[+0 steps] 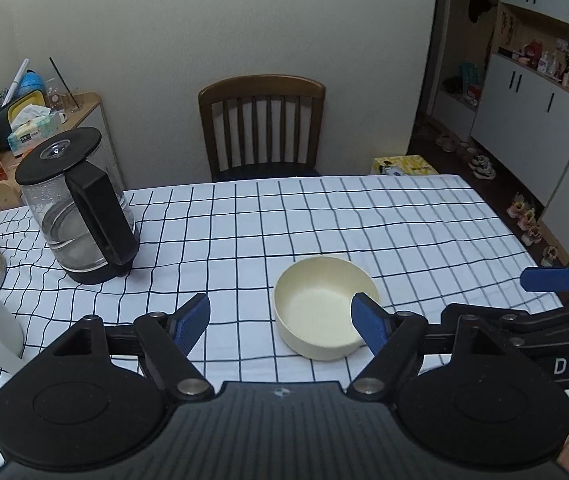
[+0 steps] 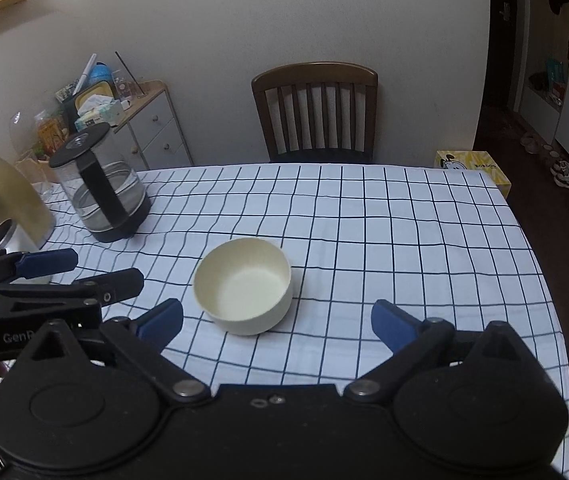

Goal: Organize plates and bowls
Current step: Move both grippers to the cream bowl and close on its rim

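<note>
1. Far off the left gripper's (image 1: 280, 320) left finger stands a glass kettle (image 1: 78, 208) with a black lid and handle, on the checked tablecloth (image 1: 404, 232), well apart from the work.
2. The left gripper has its jaws spread wide and holds nothing. Its right blue pad (image 1: 368, 322) lies over the near right rim of the cream bowl (image 1: 324, 308); whether it touches cannot be told.
3. The bowl sits upright and empty, ahead of and between both tools: right of the left gripper's centre line, left of the right gripper's.
4. The right gripper (image 2: 276, 326) is likewise wide open and empty, hanging just short of the bowl.
5. Handling, as a guess: the bowl looks light, rigid and matte, likely plastic or melamine, so not very fragile but smooth. The straight wall invites a pinch over the rim, one pad inside, one outside; squeezing across the full width seems likelier to slip.
</note>
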